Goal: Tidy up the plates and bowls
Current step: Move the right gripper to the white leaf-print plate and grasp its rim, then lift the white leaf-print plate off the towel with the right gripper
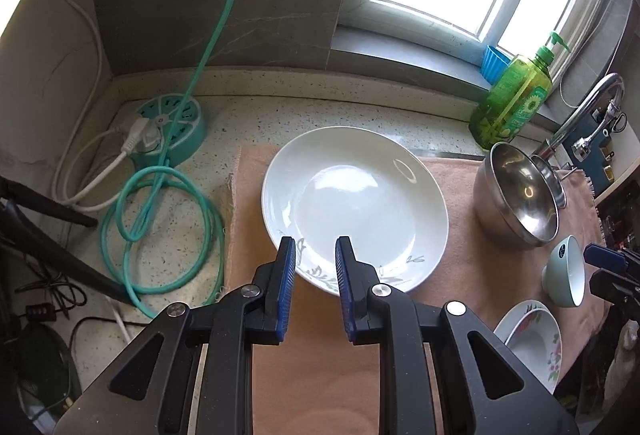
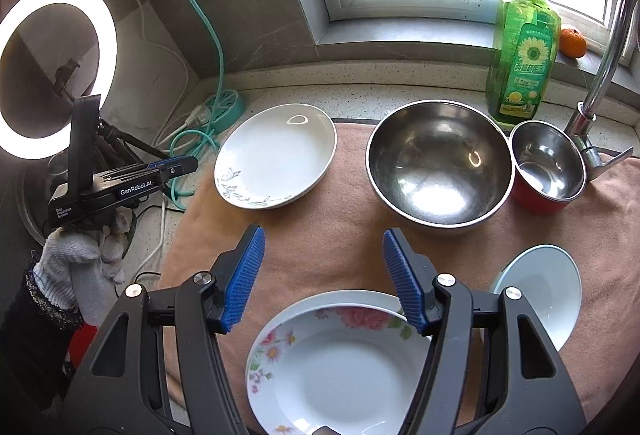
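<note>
Left tongs (image 1: 316, 249) are hovering nearly pressed together, empty, over the leaf-print plate (image 1: 356, 207); right tongs (image 2: 324, 259) are hanging spread above the floral plate (image 2: 340, 363), probably lining up for stacking.

Right gripper (image 2: 324, 239) jaws apart, empty, over pink towel (image 2: 340, 203). Floral plate (image 2: 340, 367) just below; steel bowl (image 2: 440, 163) beyond, white plate (image 2: 276, 157) left of it.

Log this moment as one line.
left gripper: narrow gap, empty, over white plate | right gripper: open, empty, above floral plate
</note>
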Available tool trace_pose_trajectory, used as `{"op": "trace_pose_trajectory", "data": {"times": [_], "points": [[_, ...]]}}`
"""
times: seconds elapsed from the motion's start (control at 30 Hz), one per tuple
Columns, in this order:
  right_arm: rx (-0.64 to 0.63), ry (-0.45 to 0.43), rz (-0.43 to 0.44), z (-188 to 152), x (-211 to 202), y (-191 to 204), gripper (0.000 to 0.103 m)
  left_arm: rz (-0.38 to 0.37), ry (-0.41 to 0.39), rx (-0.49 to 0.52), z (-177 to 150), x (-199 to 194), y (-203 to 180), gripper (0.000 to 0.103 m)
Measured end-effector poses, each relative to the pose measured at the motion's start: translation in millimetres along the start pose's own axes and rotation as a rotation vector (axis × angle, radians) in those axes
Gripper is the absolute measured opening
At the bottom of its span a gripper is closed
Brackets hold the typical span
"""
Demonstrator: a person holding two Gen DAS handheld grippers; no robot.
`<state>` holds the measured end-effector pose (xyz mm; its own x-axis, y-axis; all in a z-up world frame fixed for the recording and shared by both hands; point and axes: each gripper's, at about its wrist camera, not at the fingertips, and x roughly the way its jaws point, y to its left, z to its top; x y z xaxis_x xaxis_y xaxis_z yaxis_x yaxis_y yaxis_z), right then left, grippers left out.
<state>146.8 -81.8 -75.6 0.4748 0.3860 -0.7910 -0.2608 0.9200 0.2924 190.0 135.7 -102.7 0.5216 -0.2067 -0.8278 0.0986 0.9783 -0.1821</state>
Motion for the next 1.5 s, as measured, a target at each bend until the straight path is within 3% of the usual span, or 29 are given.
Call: {"op": "trace_pose_trajectory", "data": {"times": [0.1, 0.27, 0.47, 0.73, 1.2, 1.3, 1.5], "points": [[0.036, 0.048, -0.006, 7, 23, 3, 0.064, 0.002, 0.011, 0.032, 11, 15, 5, 0.019], [0.092, 0.092, 0.001, 16, 59, 5, 0.048, -0.019, 0.023, 0.043, 25, 32, 18, 0.019], [0.162, 0.139, 0.012, 25, 93, -2, 0.037, -0.038, 0.042, 0.024, 41, 52, 34, 0.019], [0.195, 0.159, -0.014, 40, 117, -5, 0.035, -0.065, 0.073, 0.036, 49, 76, 36, 0.019], [0.226, 0.226, -0.018, 48, 154, -9, 0.019, -0.081, 0.104, 0.036, 58, 91, 47, 0.018], [0.235, 0.230, -0.015, 50, 159, -13, 0.016, -0.097, 0.114, 0.031, 57, 95, 45, 0.012], [0.219, 0.240, -0.014, 52, 167, -10, 0.015, -0.095, 0.117, 0.032, 56, 98, 43, 0.011]]}}
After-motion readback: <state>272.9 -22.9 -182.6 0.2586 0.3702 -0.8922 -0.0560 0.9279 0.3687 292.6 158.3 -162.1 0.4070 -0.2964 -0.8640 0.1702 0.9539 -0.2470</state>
